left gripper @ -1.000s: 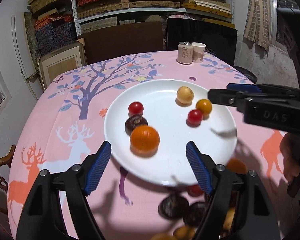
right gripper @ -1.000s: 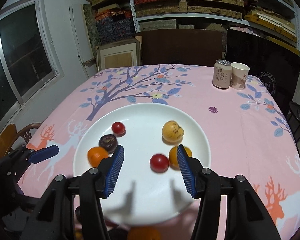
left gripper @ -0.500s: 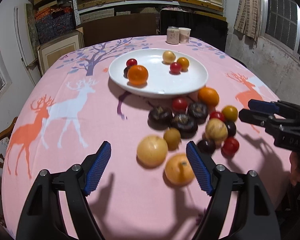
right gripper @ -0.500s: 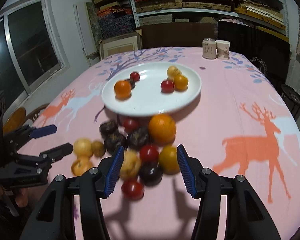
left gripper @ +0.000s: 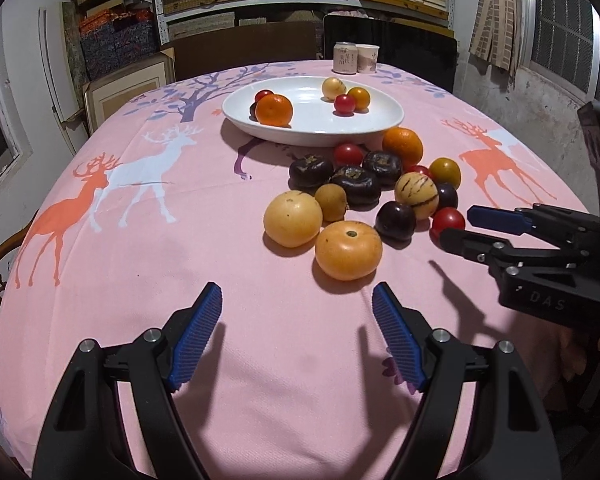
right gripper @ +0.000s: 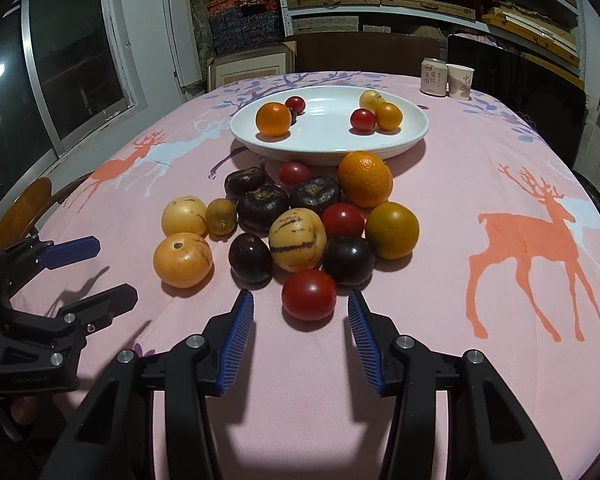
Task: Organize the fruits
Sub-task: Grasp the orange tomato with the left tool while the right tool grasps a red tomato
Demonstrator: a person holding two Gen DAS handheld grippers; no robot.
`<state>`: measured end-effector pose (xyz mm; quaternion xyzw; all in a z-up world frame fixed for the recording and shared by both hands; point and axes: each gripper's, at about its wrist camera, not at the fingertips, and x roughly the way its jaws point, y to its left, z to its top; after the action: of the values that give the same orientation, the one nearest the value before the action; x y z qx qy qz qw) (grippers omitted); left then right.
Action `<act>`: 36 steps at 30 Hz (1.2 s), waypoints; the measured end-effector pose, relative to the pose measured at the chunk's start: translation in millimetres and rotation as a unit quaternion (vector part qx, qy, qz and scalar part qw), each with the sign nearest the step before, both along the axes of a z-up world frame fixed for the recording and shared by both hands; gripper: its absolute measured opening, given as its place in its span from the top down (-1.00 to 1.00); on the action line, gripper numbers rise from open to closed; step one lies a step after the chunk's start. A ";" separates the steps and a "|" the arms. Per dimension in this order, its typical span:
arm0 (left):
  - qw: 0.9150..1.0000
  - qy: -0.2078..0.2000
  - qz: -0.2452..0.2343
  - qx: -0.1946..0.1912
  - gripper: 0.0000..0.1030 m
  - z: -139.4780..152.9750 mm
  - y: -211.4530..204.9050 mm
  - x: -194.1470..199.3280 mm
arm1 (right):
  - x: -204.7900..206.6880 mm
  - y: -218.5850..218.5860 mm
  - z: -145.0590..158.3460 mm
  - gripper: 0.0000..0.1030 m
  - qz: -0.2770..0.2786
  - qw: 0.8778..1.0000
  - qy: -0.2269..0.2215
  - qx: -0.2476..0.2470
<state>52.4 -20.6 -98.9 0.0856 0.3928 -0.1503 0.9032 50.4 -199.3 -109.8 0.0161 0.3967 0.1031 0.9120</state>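
You're holding both grippers low over the near end of the pink tablecloth (right gripper: 480, 184), and neither one is gripping anything. Your left gripper (left gripper: 297, 314) is sitting with its fingers spread wide apart, pointing at the yellow-orange fruit (left gripper: 348, 250) that's lying just past the tips. Your right gripper (right gripper: 301, 314) is also spread open, with the red tomato (right gripper: 309, 294) sitting right at the mouth between the blue pads (right gripper: 236, 342), not touching either as far as I can tell.

The loose pile of fruit (right gripper: 296, 216) is sitting mid-table, just near of the white plate (right gripper: 328, 140): dark purple ones, a striped yellow one (right gripper: 297, 239), a big orange (right gripper: 365, 178) almost touching the plate's rim.

On the plate, an orange (right gripper: 273, 119) and a small red one are sitting on the left, and three small fruits are clustering on the right. A can (right gripper: 434, 76) and a paper cup (right gripper: 459, 81) are standing together at the far right.
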 end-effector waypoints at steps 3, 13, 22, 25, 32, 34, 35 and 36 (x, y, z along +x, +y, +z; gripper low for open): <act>1.000 0.000 -0.002 0.001 -0.46 -0.5 -1.8 -0.1 | 4.2 1.0 -2.5 0.04 -0.006 1.000 0.003 -0.005; 1.000 0.005 -0.005 0.001 -0.46 -3.0 -10.1 4.4 | 7.3 -4.9 -5.8 0.41 -0.006 1.000 0.005 0.018; 1.000 0.007 -0.018 0.013 -0.24 -6.8 -47.3 14.4 | -0.8 -42.4 -5.9 0.41 -0.043 0.997 -0.007 0.068; 1.000 0.020 -0.010 0.018 -0.17 -13.3 -56.7 20.2 | -1.5 -44.2 -6.1 0.41 -0.037 0.996 -0.009 0.077; 1.000 -0.002 0.012 0.024 0.21 -11.1 -57.9 21.0 | -2.9 -45.5 -5.4 0.41 -0.026 0.996 -0.013 0.088; 1.000 -0.005 0.012 0.025 0.21 -11.8 -57.4 19.1 | -3.4 -45.5 -4.9 0.41 -0.024 0.996 -0.016 0.090; 1.000 -0.008 0.011 0.027 0.21 -12.2 -58.0 17.4 | -3.4 -45.0 -4.4 0.41 -0.024 0.996 -0.016 0.089; 0.999 -0.010 0.009 0.030 0.21 -12.4 -58.7 15.8 | -3.7 -44.7 -4.2 0.41 -0.023 0.996 -0.018 0.089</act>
<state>68.1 -79.4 -111.3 0.1105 0.3883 -0.1301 0.9056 46.7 -244.0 -114.0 0.1043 0.3694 0.1170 0.9159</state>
